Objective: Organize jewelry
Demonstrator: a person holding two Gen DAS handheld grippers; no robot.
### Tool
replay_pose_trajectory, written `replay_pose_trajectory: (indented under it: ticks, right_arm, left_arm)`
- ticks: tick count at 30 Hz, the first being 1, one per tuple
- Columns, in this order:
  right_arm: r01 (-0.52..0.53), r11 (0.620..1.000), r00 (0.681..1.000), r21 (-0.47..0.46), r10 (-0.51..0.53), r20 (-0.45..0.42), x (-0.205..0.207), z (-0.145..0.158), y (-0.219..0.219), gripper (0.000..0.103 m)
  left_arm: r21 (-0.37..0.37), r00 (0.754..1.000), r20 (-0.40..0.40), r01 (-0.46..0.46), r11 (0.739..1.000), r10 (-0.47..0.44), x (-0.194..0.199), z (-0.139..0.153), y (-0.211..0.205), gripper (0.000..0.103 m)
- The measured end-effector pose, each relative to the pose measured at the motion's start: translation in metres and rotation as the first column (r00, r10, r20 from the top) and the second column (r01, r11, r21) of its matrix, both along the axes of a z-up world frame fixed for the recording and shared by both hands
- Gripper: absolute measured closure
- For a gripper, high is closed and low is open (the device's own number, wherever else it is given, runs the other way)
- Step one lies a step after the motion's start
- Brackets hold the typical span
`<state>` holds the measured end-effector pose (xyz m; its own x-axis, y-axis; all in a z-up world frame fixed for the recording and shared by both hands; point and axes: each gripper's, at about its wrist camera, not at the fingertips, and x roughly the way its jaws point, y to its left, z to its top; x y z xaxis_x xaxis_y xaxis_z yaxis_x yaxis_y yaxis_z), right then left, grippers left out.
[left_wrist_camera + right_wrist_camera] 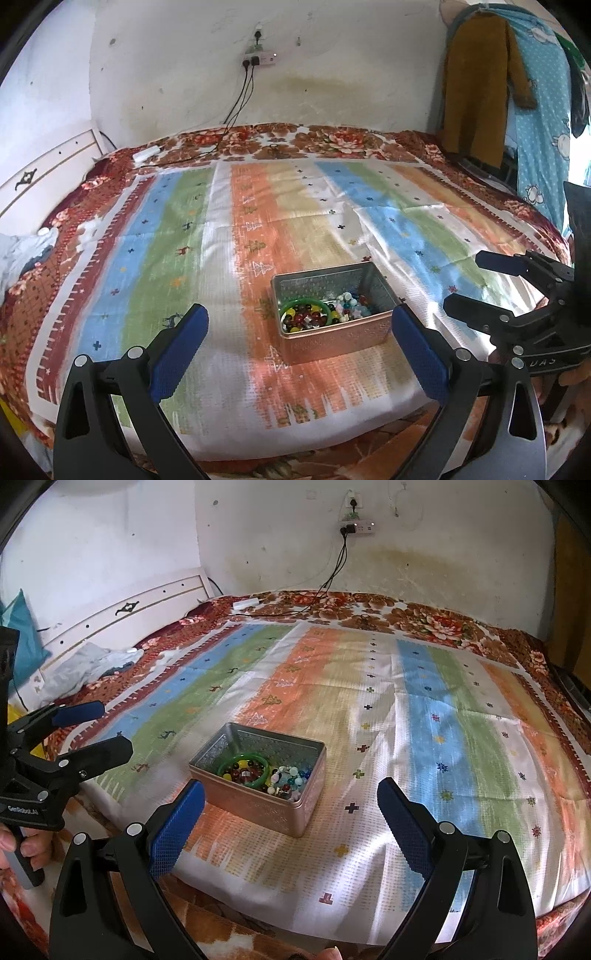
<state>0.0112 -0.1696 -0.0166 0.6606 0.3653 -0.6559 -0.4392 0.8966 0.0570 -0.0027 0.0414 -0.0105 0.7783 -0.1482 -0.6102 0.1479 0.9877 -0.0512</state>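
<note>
I've got my left gripper (300, 325) and right gripper (291, 799) both spread wide, empty, hovering near the bead-filled tin box (334, 334) on the striped cloth (221, 221).

Left claw (300, 339) gapes wide above the striped cloth (177, 236), bead-filled tin (332, 314) just ahead.

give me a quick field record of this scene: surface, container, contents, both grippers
surface: striped cloth spread on a bed
container: open metal tin, no lid in view
contents: green bangle and mixed beaded bracelets, all inside the tin
left gripper: open, holding nothing, tin ahead between its fingers
right gripper: open, holding nothing, apart from the tin
</note>
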Motion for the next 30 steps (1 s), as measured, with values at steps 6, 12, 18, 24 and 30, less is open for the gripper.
replay_pose_trajectory:
  ticks: [6,12,18,24,30]
  right_arm:
    - [0.005,1.0,1.0,0.019,-0.005,-0.01,0.0004,0.001,-0.0024,0.008]
    - [0.006,1.0,1.0,0.028,-0.005,-0.017,0.0003,-0.0004,-0.0032,0.008]
    - [0.006,1.0,1.0,0.021,-0.006,-0.004,-0.0015,0.0004,-0.0027,0.008]
    - [0.005,1.0,1.0,0.01,-0.005,-0.006,-0.0016,-0.0003,-0.0024,0.008]
    - [0.005,1.0,1.0,0.007,-0.005,-0.009,-0.0014,-0.001,-0.0017,0.008]
  left_arm:
    - [0.018,1.0,0.006,-0.006,1.0,0.006,0.0,-0.0012,-0.0027,0.006]
    - [0.02,1.0,0.003,-0.008,1.0,0.008,0.0001,-0.0015,-0.0034,0.006]
    - [0.025,1.0,0.004,-0.005,1.0,0.005,-0.0009,-0.0014,-0.0042,0.006]
    - [0.026,1.0,0.005,-0.004,1.0,0.004,-0.0013,-0.0012,-0.0044,0.006]
    - [0.024,1.0,0.002,-0.004,1.0,0.004,-0.0011,-0.0012,-0.0044,0.006]
